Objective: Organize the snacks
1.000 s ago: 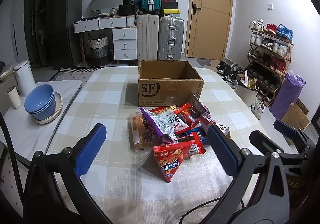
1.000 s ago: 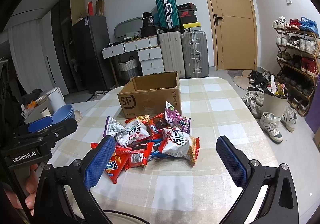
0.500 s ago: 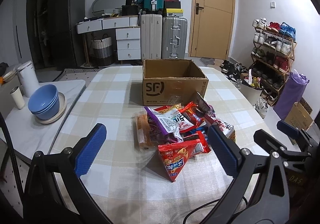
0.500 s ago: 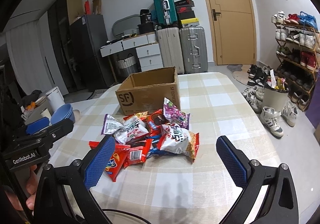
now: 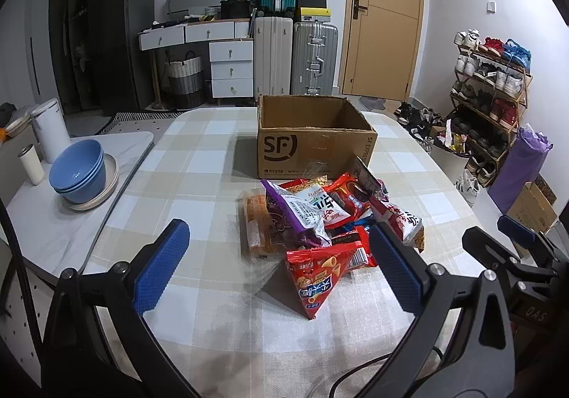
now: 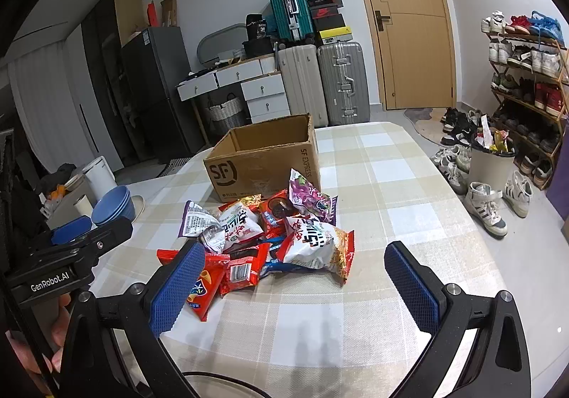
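Note:
A heap of snack bags point(image 5: 320, 220) lies on the checked tablecloth, in front of an open, empty cardboard box point(image 5: 313, 145) marked SF. The heap point(image 6: 270, 238) and box point(image 6: 263, 163) also show in the right wrist view. A red cone-snack bag point(image 5: 316, 277) lies nearest me. My left gripper point(image 5: 281, 273) is open and empty, hovering just short of the heap. My right gripper point(image 6: 295, 288) is open and empty, also just short of the heap, by a white noodle-snack bag point(image 6: 316, 241). The left gripper's body point(image 6: 71, 256) shows at the left of the right view.
Blue bowls on a plate point(image 5: 80, 174), a white kettle point(image 5: 49, 135) and a small cup point(image 5: 31, 164) stand on a side table at left. The table's right edge drops to a floor with shoes and a bin point(image 6: 490, 156). Suitcases and drawers stand behind.
Both grippers have moved slightly toward the heap and box, which look a little larger and nearer. The snacks have not moved. Both jaws stay open.

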